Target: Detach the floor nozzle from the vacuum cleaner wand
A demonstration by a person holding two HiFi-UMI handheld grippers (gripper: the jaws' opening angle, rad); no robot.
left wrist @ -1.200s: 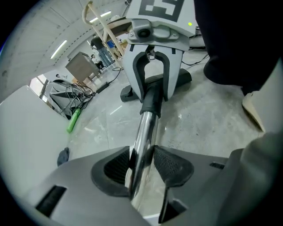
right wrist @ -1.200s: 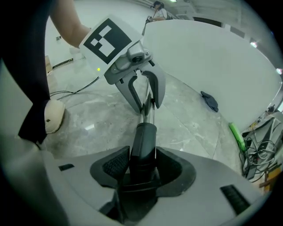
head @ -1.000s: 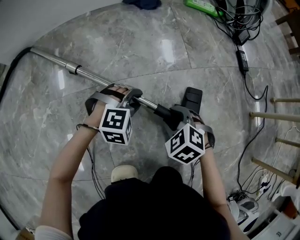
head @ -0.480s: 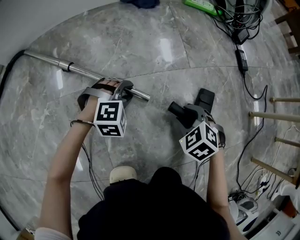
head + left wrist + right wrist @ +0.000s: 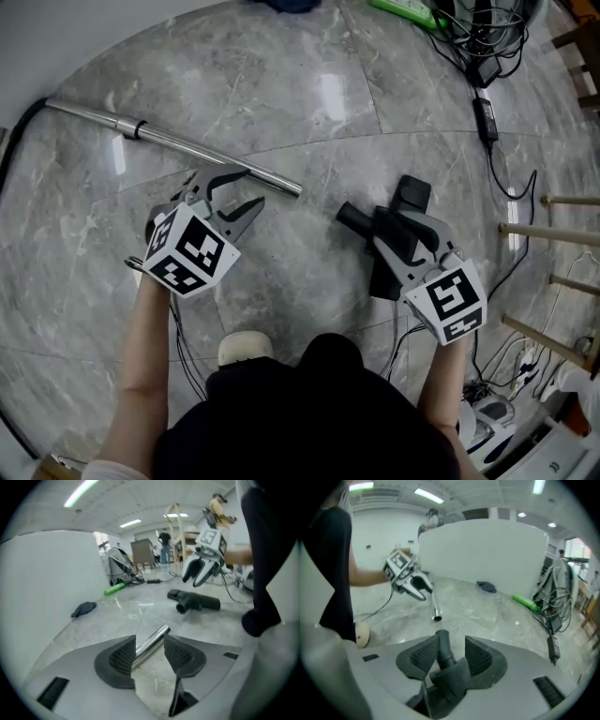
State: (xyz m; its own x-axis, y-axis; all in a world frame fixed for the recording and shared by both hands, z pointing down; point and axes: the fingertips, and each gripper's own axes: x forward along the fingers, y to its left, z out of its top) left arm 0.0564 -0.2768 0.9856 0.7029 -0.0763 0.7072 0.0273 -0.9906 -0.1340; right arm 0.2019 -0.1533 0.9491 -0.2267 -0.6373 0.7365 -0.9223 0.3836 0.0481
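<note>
Floor nozzle (image 5: 354,219) looks freed, 3 o'clock of wand (image 5: 187,145); left gripper (image 5: 150,641) jaws just opening, clear of wand; right gripper (image 5: 451,641) jaws open; withdraw next

We look steeply down from the head onto the floor (image 5: 309,141). Gripper cameras sit close behind their jaws, facing each other: right gripper (image 5: 191,581) at one o'clock, left gripper (image 5: 426,594) at ten. All share the wand (image 5: 202,154) end.

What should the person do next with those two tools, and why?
Probably just lift both clear: the black plastic floor nozzle already lies apart from the shiny metal wand. The fingers of the left gripper have just been opening, the wand between them unpressed; the right gripper stands open over the nozzle.
</note>
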